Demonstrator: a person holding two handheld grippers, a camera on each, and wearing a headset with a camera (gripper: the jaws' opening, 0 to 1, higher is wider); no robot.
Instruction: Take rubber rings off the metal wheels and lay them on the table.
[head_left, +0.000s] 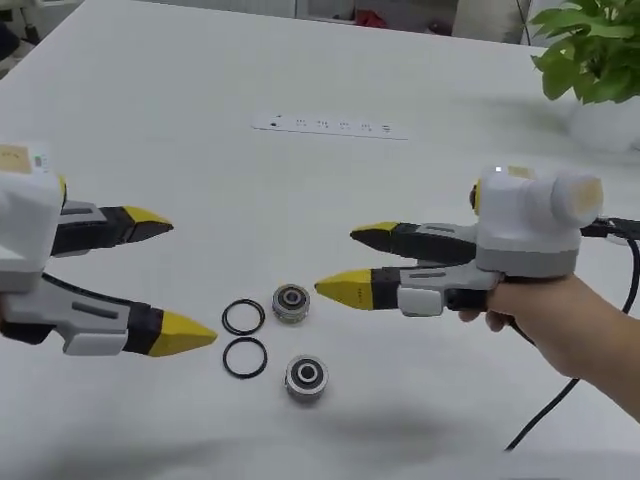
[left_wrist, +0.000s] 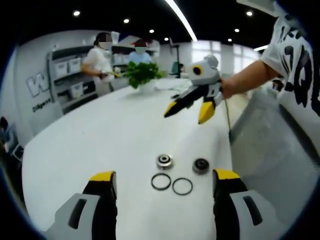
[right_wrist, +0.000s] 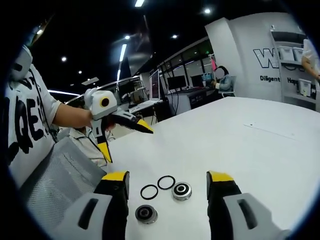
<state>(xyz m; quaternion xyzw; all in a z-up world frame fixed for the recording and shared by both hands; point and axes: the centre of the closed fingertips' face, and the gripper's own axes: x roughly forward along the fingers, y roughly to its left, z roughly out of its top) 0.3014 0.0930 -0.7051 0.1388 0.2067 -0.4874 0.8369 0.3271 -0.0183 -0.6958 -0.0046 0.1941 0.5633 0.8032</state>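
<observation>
**Jaws spread wide, nothing held**

Head view: both pairs of jaws are seen parted and empty. The white-bodied left gripper (head_left: 172, 278), with black jaws and yellow tips, is placed at the left edge of the frame. The matching right gripper (head_left: 338, 262) is held from the right by a hand (head_left: 545, 320), and a black cable (head_left: 600, 335) runs off to the lower right. At lower centre, on the white table (head_left: 150, 90), two thin black rubber rings (head_left: 243, 301) are laid flat, one just above the other. Two small round metal wheels (head_left: 291, 302) are set just to the right of them, apart from the rings. A white strip with small markings (head_left: 330, 125) is seen at upper centre. A green leafy plant (head_left: 590, 50) in a white pot (head_left: 605, 125) is seen at upper right.

Left gripper view: this gripper's yellow tips rise at lower left and lower right, wide apart. The rings are seen side by side at lower centre between them, with the wheels just above. The right gripper is seen at upper centre, its jaws parted. Two people are seen beside grey shelving at upper left.

Right gripper view: this gripper's tips are spread at the bottom of the frame. The rings are seen at lower centre, with one wheel just right of them and the other below, near the left tip. The left gripper is seen at upper left, its jaws apart.
</observation>
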